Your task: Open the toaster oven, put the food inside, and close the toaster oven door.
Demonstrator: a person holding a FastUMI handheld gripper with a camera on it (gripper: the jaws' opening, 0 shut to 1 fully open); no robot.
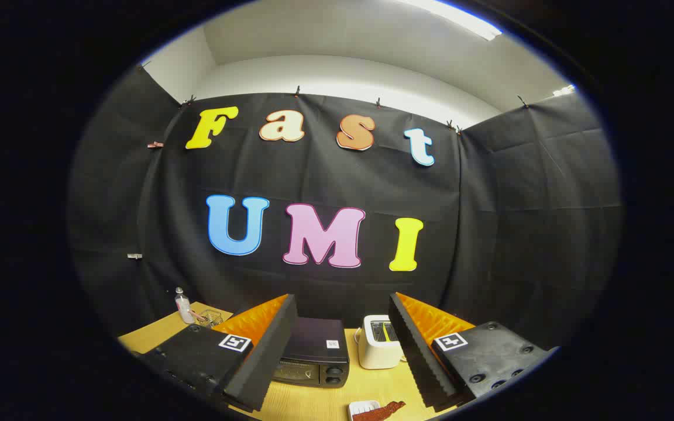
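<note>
A black toaster oven [315, 360] stands on the wooden table [319, 400], beyond my fingers and close to the left one, its door closed and two knobs at its right side. A dark reddish piece of food [381, 411] lies on a small white plate [361, 407] nearer to me, between the fingers and toward the right one. My gripper [343, 351] is open, held well above the table, with nothing between its fingers.
A white pop-up toaster [379, 341] stands right of the toaster oven. At the far left of the table are a small clear bottle [184, 306] and a little wire basket [211, 317]. Black cloth walls close the booth behind and at both sides.
</note>
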